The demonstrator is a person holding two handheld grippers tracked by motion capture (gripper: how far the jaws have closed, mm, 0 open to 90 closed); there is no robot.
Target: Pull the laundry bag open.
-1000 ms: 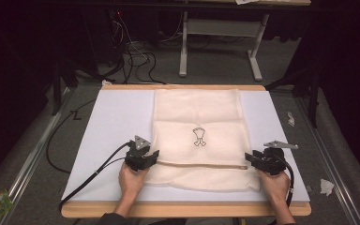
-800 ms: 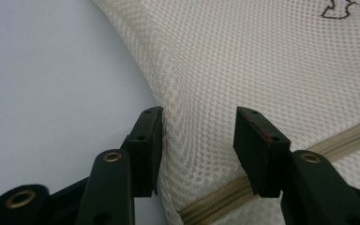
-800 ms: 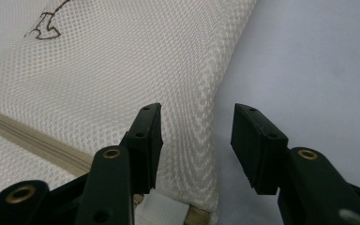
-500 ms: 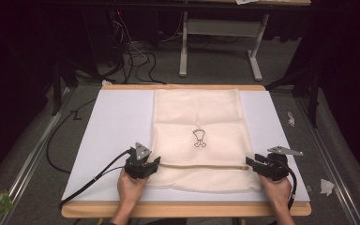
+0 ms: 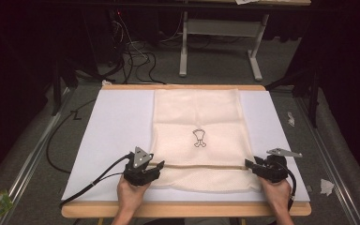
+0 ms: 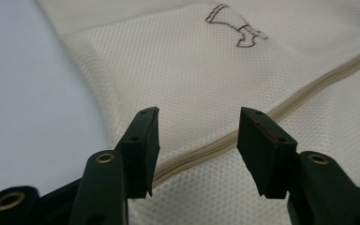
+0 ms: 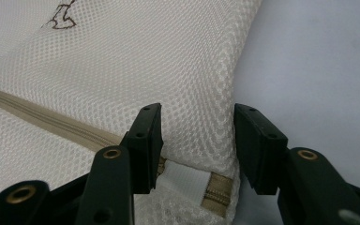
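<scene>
Cream mesh laundry bag point(image 5: 197, 136) with a small dark line-drawn emblem point(image 5: 199, 138) lies flat on the white sheet point(image 5: 112, 126) that covers the wood-edged counter point(image 5: 187, 209), centred left to right and reaching from the far edge almost to the near edge. A beige zipper band point(image 5: 201, 166) crosses the bag from left to right, nearer the near edge than the far one. Left gripper point(image 5: 155, 166), held in the person's left hand point(image 5: 130, 194), sits at the left end of the zipper band, at the bag's left edge; a grey three-cornered plate point(image 5: 140, 157) tops it and a black cable point(image 5: 91, 183) trails off to the near left. In the left gripper view the two black fingers point(image 6: 143, 140) stand well apart, with the zipper band running across the mesh between them; nothing is held. Right gripper point(image 5: 249, 164), held in the person's right hand point(image 5: 276, 197), sits at the right end of the zipper band, at the bag's right edge. In the right gripper view its fingers point(image 7: 145, 140) also stand well apart, straddling the bag's right edge where the mesh folds over the zipper's end; they hold nothing. Beyond the counter's far edge a grey floor point(image 5: 215, 70) carries tangled black cables point(image 5: 131, 56) and the white legs of a frame point(image 5: 183, 47). Scraps of white paper point(image 5: 326, 186) lie on the floor to the right.
</scene>
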